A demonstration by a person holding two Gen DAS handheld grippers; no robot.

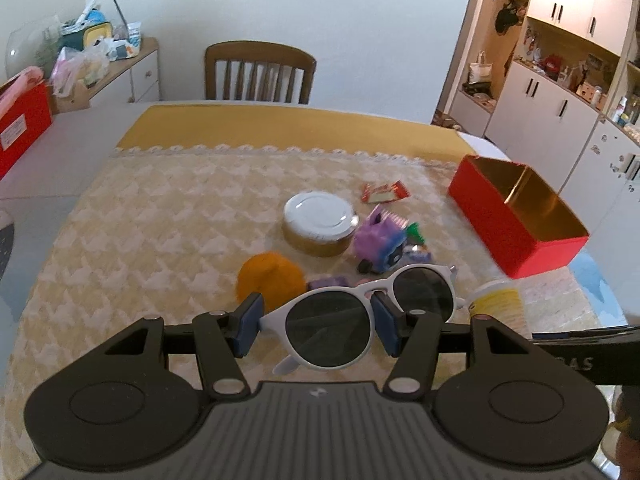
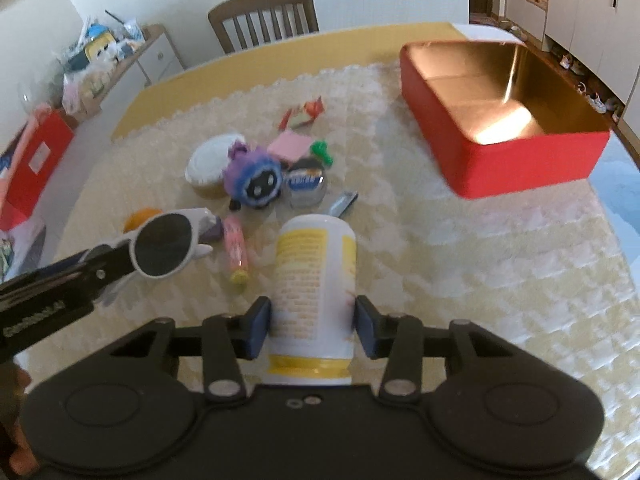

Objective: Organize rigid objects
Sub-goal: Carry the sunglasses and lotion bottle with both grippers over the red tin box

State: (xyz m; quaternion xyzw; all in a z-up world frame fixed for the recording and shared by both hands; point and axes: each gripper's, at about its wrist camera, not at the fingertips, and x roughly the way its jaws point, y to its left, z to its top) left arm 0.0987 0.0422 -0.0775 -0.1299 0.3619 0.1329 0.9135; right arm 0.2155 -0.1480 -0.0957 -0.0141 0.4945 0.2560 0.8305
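our left gripper (image 1: 316, 326) clamps white round-lensed sunglasses (image 1: 360, 312), our right gripper (image 2: 314, 330) grips a yellow-and-white plastic bottle (image 2: 316, 292); either may slip before reaching the open red box (image 2: 500, 120).

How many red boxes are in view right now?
2. An open red box with a gold lining sits on the table's far right; a second red box stands off the table at far left. Others may be hidden.
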